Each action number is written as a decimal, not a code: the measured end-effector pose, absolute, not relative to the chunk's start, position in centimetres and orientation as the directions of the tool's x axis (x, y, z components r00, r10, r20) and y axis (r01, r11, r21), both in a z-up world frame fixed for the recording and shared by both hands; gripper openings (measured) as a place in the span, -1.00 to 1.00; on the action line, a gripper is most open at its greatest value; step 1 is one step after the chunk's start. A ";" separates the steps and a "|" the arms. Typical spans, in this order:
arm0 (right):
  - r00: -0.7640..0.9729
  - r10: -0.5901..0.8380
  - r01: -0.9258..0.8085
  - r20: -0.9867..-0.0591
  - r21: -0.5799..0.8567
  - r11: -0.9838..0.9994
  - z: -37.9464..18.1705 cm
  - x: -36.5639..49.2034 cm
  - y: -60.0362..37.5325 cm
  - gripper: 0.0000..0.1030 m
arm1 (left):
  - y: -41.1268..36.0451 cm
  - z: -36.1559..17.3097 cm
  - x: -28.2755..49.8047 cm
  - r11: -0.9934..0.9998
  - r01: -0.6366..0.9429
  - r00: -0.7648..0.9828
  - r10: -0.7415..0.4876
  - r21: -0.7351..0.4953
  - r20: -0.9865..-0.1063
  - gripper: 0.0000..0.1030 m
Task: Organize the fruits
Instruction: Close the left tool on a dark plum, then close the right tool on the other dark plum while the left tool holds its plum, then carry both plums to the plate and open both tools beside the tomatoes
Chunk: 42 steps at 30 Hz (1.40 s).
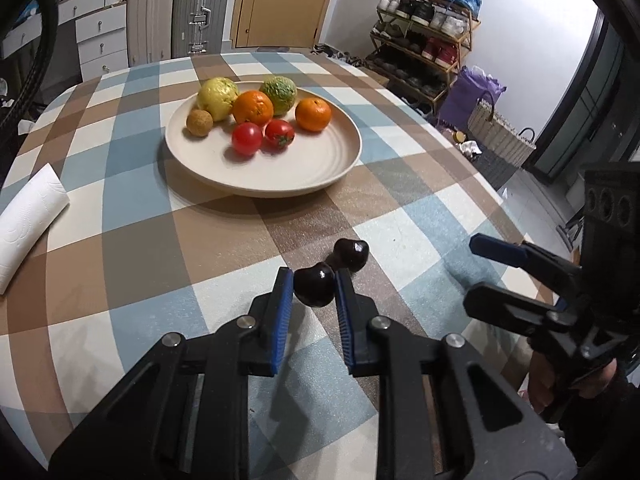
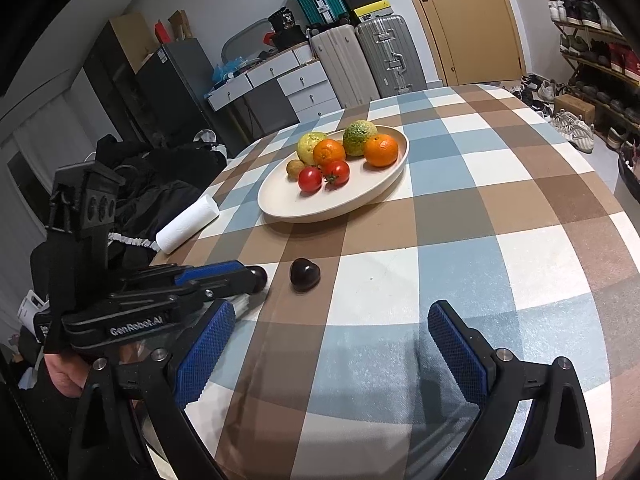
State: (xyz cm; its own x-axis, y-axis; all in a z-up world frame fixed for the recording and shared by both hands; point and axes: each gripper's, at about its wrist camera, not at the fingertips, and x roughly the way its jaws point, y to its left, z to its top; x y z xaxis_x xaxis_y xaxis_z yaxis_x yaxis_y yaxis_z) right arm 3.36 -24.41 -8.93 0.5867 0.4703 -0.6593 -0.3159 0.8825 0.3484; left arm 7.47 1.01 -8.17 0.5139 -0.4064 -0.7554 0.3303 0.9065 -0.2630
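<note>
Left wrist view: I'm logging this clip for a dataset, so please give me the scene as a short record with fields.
surface: round table with checked cloth
plate: beige, holds seven fruits
on plate: two oranges, two tomatoes, a yellow-green fruit, a bumpy green fruit, a small brown fruit
left gripper: closed on a dark cherry-like fruit
second dark fruit: on the cloth, outside the plate
right gripper: open, empty
also present: paper towel roll

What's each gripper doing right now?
Left gripper: shut on a dark glossy cherry-like fruit.
Right gripper: open, holding nothing.
</note>
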 end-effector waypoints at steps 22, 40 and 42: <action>0.522 0.427 -0.355 -0.739 0.267 0.896 -10.9 8.3 -18.8 0.14 | 8.2 -5.8 6.4 0.896 0.225 0.599 -0.437 -0.383 -0.671 -0.63; 0.509 0.416 -0.378 -0.754 0.238 0.895 -11.2 8.3 -17.8 -0.52 | 8.3 -5.2 6.1 0.893 0.232 0.621 -0.441 -0.385 -0.649 -0.63; 0.516 0.426 -0.390 -0.744 0.239 0.889 -10.9 8.1 -17.8 -0.52 | 8.3 -5.1 6.3 0.893 0.230 0.620 -0.441 -0.388 -0.649 -0.63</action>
State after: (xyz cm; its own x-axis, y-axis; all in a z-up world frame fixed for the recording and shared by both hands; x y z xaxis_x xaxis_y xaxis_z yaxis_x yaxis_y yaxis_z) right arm 8.10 -17.78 -10.91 0.5156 0.4256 -0.7437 -0.3898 0.8894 0.2387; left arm 6.28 8.27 -5.06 0.6201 -0.4414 -0.6486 0.2295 0.8926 -0.3880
